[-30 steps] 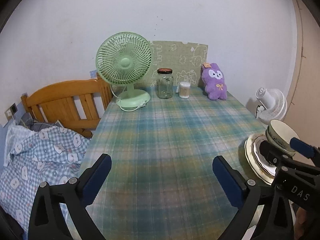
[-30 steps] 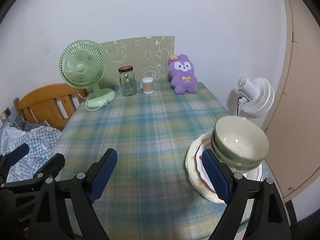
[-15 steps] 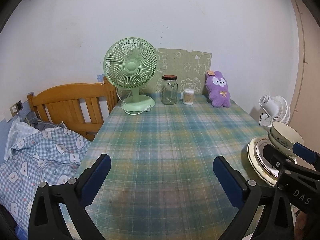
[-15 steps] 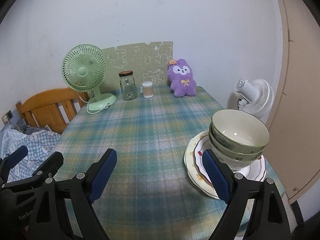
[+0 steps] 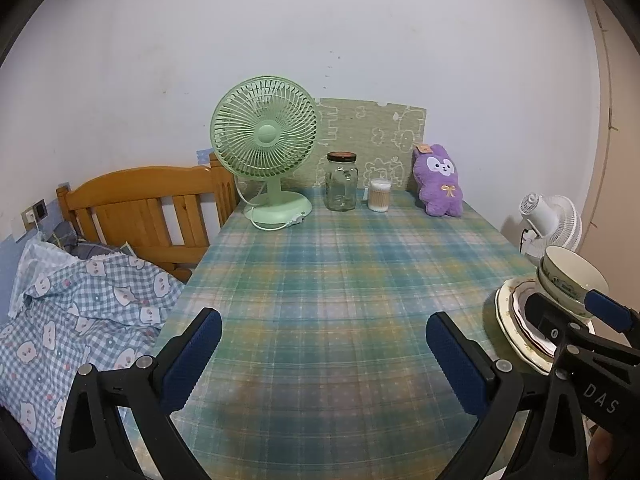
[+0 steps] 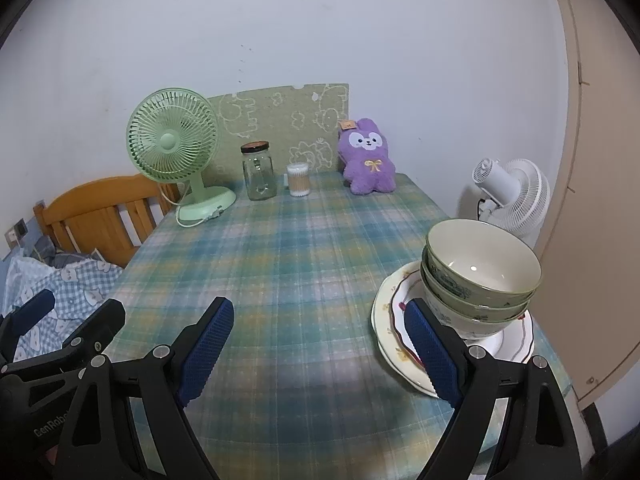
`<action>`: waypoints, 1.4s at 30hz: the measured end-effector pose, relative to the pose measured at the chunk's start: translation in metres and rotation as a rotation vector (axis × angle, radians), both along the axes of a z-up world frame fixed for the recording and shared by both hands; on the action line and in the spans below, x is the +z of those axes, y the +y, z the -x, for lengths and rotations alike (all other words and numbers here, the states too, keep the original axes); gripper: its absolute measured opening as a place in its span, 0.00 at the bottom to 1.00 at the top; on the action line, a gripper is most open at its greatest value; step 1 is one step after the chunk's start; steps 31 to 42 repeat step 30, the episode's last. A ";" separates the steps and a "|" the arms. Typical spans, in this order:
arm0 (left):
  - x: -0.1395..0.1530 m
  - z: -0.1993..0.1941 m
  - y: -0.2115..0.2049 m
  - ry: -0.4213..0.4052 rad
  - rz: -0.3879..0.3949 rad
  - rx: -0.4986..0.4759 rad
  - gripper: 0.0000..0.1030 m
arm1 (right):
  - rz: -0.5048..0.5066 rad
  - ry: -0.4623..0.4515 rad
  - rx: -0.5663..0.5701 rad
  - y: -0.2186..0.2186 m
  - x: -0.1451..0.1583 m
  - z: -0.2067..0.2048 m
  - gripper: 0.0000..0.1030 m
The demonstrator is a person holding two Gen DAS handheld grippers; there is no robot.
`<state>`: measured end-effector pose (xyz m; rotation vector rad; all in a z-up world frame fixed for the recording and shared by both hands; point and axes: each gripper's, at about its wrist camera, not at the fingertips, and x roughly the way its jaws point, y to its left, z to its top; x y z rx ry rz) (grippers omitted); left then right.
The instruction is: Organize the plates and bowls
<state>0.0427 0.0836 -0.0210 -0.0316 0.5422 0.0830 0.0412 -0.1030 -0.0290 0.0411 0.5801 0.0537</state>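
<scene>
Bowls [image 6: 480,276], nested one inside another, sit on a stack of plates [image 6: 390,312] at the right edge of the table [image 6: 304,264], which wears a blue-green checked cloth. The right gripper [image 6: 320,346] hangs above the cloth with its blue fingers spread wide and nothing between them, the right-hand finger [image 6: 432,354] just in front of the plates, and the left gripper [image 5: 324,358] is likewise wide apart and empty over the near middle of the table. At the far end stand a green fan [image 5: 266,148], a glass jar [image 5: 341,182], a tub of cotton swabs [image 5: 379,195] and a purple plush toy [image 5: 439,180], well apart from the dishes.
</scene>
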 end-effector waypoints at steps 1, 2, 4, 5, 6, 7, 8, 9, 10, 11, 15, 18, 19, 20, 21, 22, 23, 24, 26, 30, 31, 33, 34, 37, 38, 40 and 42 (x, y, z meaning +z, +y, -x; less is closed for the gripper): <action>0.000 0.000 0.000 0.001 0.000 -0.002 1.00 | 0.000 0.001 -0.002 0.000 0.000 0.000 0.87; 0.000 0.000 0.000 0.002 0.000 -0.003 1.00 | 0.000 0.001 -0.003 0.000 0.000 0.001 0.87; 0.000 0.001 0.000 0.001 -0.001 -0.003 1.00 | 0.000 0.001 -0.004 0.000 0.000 0.002 0.87; 0.000 0.001 0.000 0.002 0.000 -0.003 1.00 | 0.000 0.002 -0.003 -0.001 0.000 0.001 0.87; 0.000 0.001 0.000 0.002 0.001 -0.003 1.00 | 0.000 0.002 -0.003 0.000 0.000 0.001 0.87; 0.000 0.001 0.000 0.002 0.001 -0.003 1.00 | 0.001 0.001 -0.003 0.000 0.000 0.001 0.87; 0.000 0.001 0.000 0.002 0.001 -0.002 1.00 | 0.001 0.001 -0.003 0.000 0.000 0.001 0.87; 0.000 0.002 0.000 0.002 0.001 -0.001 1.00 | 0.001 0.001 -0.002 -0.001 0.000 0.002 0.87; 0.000 0.003 0.000 0.001 0.001 0.001 1.00 | 0.002 0.002 0.000 -0.001 0.000 0.003 0.87; 0.000 0.003 0.000 0.002 0.001 0.001 1.00 | 0.002 0.002 0.000 -0.001 0.000 0.003 0.87; 0.001 0.004 -0.001 -0.002 0.001 0.005 1.00 | 0.005 0.001 0.005 -0.002 0.000 0.006 0.87; 0.001 0.006 -0.002 -0.002 -0.001 0.008 1.00 | 0.005 0.002 0.005 -0.001 0.001 0.006 0.87; 0.001 0.006 -0.001 -0.003 -0.002 0.009 1.00 | 0.004 0.002 0.007 -0.002 0.000 0.006 0.87; 0.001 0.006 -0.002 -0.002 -0.002 0.009 1.00 | 0.005 0.002 0.007 -0.002 0.000 0.006 0.87; 0.001 0.006 -0.002 -0.002 -0.002 0.009 1.00 | 0.005 0.002 0.008 -0.002 0.001 0.005 0.87; 0.001 0.006 -0.002 -0.002 -0.002 0.009 1.00 | 0.005 0.003 0.009 -0.002 0.001 0.006 0.87; 0.001 0.007 -0.002 -0.001 -0.002 0.009 1.00 | 0.005 0.004 0.010 -0.002 0.002 0.005 0.87; 0.001 0.006 -0.001 -0.001 -0.002 0.009 1.00 | 0.006 0.005 0.010 -0.002 0.002 0.005 0.87; 0.001 0.006 -0.001 -0.002 -0.001 0.008 1.00 | 0.008 0.007 0.011 -0.002 0.002 0.005 0.87; 0.001 0.006 -0.002 0.000 0.000 0.006 1.00 | 0.011 0.010 0.007 -0.002 0.003 0.004 0.87; 0.001 0.006 -0.002 0.000 0.000 0.006 1.00 | 0.011 0.010 0.007 -0.002 0.003 0.004 0.87; 0.001 0.006 -0.002 0.000 0.000 0.006 1.00 | 0.011 0.010 0.007 -0.002 0.003 0.004 0.87; 0.001 0.006 -0.002 0.000 0.000 0.006 1.00 | 0.011 0.010 0.007 -0.002 0.003 0.004 0.87; 0.001 0.006 -0.002 0.000 0.000 0.006 1.00 | 0.011 0.010 0.007 -0.002 0.003 0.004 0.87; 0.001 0.006 -0.002 0.000 0.000 0.006 1.00 | 0.011 0.010 0.007 -0.002 0.003 0.004 0.87; 0.001 0.006 -0.002 0.000 0.000 0.006 1.00 | 0.011 0.010 0.007 -0.002 0.003 0.004 0.87; 0.001 0.006 -0.002 0.000 0.000 0.006 1.00 | 0.011 0.010 0.007 -0.002 0.003 0.004 0.87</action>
